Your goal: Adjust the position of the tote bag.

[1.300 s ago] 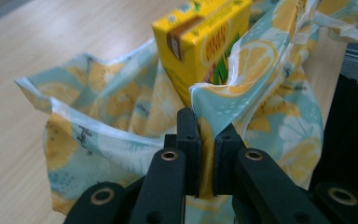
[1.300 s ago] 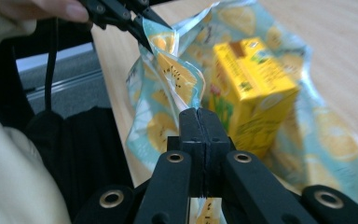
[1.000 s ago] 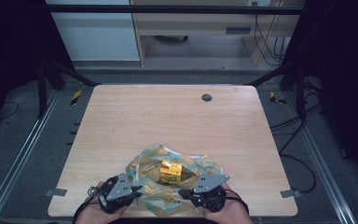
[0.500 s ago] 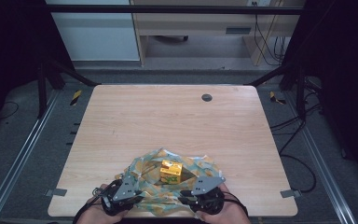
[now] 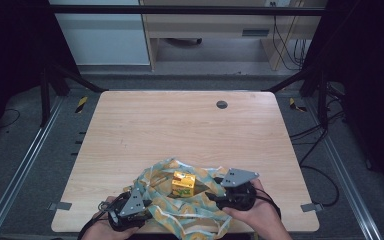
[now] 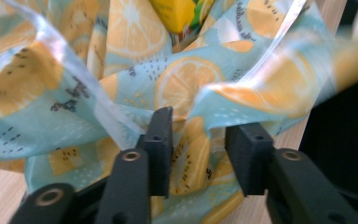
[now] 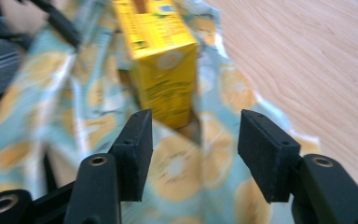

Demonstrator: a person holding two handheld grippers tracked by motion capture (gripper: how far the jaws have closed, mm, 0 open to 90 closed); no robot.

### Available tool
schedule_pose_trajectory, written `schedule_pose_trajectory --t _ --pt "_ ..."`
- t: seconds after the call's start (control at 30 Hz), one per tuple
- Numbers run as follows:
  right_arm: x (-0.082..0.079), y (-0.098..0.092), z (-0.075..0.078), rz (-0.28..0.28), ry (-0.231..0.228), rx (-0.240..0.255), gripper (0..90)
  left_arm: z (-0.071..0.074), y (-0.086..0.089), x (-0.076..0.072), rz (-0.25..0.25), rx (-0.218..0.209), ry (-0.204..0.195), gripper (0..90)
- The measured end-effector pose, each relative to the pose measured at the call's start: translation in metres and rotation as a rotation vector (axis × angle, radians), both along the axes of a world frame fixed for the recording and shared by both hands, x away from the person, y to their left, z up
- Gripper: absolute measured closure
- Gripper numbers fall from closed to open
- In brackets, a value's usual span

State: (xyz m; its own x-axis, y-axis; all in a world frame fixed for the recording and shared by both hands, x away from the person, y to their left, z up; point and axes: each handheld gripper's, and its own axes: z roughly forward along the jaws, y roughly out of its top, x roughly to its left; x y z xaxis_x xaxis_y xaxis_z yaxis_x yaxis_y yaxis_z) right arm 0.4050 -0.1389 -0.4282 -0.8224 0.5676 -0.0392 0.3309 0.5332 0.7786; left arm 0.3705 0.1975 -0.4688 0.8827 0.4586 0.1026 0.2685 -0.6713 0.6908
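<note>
Black-jawed left gripper [image 5: 147,206], jaws just opening with a fold of the lemon-print cloth bag [image 5: 190,210] loose between them, apparently unpinched; the yellow carton [image 5: 183,183] stands upright inside the bag at the table's [image 5: 180,125] near edge; right gripper [image 5: 211,195] likewise just opening, pads clear of cloth.
</note>
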Motion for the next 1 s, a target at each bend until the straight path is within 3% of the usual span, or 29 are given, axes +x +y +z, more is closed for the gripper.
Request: schedule_pose_trajectory --t 0.03,0.13,0.27,0.3,0.33,0.4,0.43,0.47,0.67,0.83,1.0 --pt "0.010 0.006 -0.005 -0.005 0.017 -0.016 41.5 0.001 0.001 0.000 0.009 -0.007 0.002 54.1" --pt "0.020 0.014 -0.013 -0.006 0.030 -0.053 40.6 0.003 0.002 0.000 0.009 -0.015 0.002 50.6" --pt "0.026 0.019 -0.019 -0.012 0.051 -0.082 49.5 0.005 0.002 -0.001 0.009 -0.031 0.000 48.4" --pt "0.030 0.020 -0.021 -0.014 0.063 -0.087 63.3 0.005 0.002 -0.001 0.006 -0.033 0.002 47.9" --pt "0.032 0.020 -0.022 -0.011 0.060 -0.092 71.0 0.005 0.002 -0.002 0.005 -0.033 0.000 47.2" --pt "0.033 0.020 -0.022 -0.018 0.063 -0.089 76.2 0.005 0.002 -0.002 0.004 -0.032 0.002 46.6" --pt "0.035 0.019 -0.022 -0.024 0.064 -0.076 86.4 0.006 0.002 -0.003 0.001 -0.038 0.001 46.2" --pt "0.036 0.018 -0.022 -0.032 0.066 -0.068 89.1 0.007 0.003 -0.004 -0.002 -0.036 0.000 45.6" --pt "0.038 0.014 -0.018 -0.048 0.055 -0.033 90.0 0.009 0.006 -0.006 0.000 -0.056 0.009 39.4" --pt "0.038 0.011 -0.015 -0.054 0.038 0.005 90.0 0.012 0.005 -0.007 0.000 -0.088 0.012 27.8" --pt "0.038 0.007 -0.014 -0.058 0.039 0.026 90.0 0.016 0.008 -0.009 -0.008 -0.095 0.012 24.0"
